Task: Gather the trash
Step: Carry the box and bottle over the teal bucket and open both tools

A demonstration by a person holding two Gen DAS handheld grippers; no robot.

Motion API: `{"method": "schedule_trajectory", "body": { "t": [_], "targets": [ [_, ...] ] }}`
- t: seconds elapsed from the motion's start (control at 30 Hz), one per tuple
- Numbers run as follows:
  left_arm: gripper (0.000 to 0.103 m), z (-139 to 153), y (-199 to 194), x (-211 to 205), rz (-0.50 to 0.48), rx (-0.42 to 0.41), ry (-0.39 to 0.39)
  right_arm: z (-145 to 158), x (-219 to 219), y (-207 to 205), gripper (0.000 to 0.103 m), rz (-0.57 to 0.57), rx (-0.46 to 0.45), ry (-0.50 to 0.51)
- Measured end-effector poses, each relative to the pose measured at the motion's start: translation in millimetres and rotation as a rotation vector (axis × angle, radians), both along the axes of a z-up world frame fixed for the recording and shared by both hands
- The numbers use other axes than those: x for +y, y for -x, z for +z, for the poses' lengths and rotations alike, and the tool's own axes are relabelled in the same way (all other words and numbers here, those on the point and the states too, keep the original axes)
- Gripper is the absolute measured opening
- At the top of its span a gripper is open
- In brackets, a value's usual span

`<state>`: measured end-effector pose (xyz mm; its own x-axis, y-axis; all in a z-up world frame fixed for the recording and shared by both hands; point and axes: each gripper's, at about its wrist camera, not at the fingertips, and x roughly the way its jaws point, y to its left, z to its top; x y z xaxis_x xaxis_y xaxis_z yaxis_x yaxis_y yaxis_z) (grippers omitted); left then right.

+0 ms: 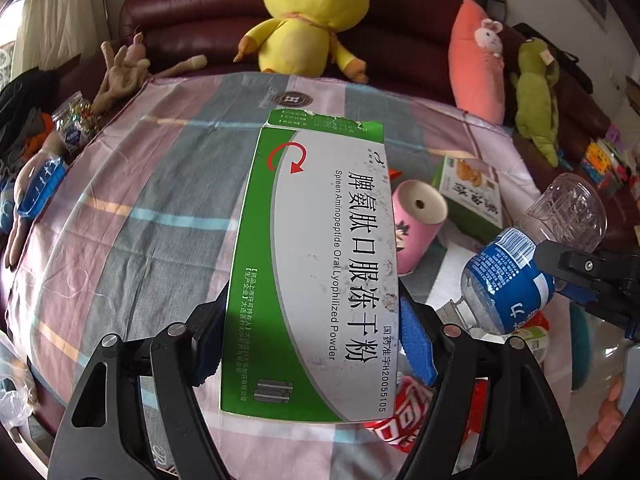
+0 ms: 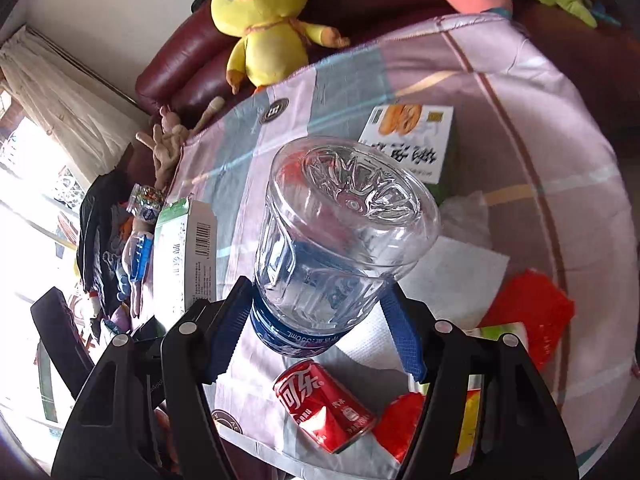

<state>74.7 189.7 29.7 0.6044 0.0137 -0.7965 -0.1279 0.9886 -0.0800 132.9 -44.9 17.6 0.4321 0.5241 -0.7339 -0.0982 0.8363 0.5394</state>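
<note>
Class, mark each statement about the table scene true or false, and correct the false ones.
1. The left tool holds a green and white medicine box. True.
2. The right tool holds a red can. False: it grips a clear plastic bottle; the red can lies on the cloth beneath.
3. A yellow chick plush sits on the sofa behind the table. True.
4. The bottle carries a green label. False: its label is blue.
</note>
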Motion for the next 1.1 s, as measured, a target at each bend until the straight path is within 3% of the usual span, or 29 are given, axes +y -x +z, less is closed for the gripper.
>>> {"method": "schedule_trajectory", "body": {
  "t": [0.3,0.53,0.83,1.1],
  "targets": [
    [0.074,20.6,-6.2,-113.6,-0.226,-0.035,0.007,24.5,-123.0,25.2,0.063,-0.192,-0.058,0.022],
    [0.074,14.8,-11.8,-236.8,-0.473,-0.016,0.003,22.4,-244.2,63.3,0.063,-0.392,-0.051,0.074],
    [0.074,-30.1,-20.8,-385.0,-0.708,0.089,-0.041,-31.2,-382.8,113.4,0.063,-0.596,0.097,0.115],
    [0.074,-85.6,-28.7,-460.9,-0.81,0.209,-0.101,-104.9,-428.9,115.5,0.063,-0.573,0.288,0.091]
  ]
}}
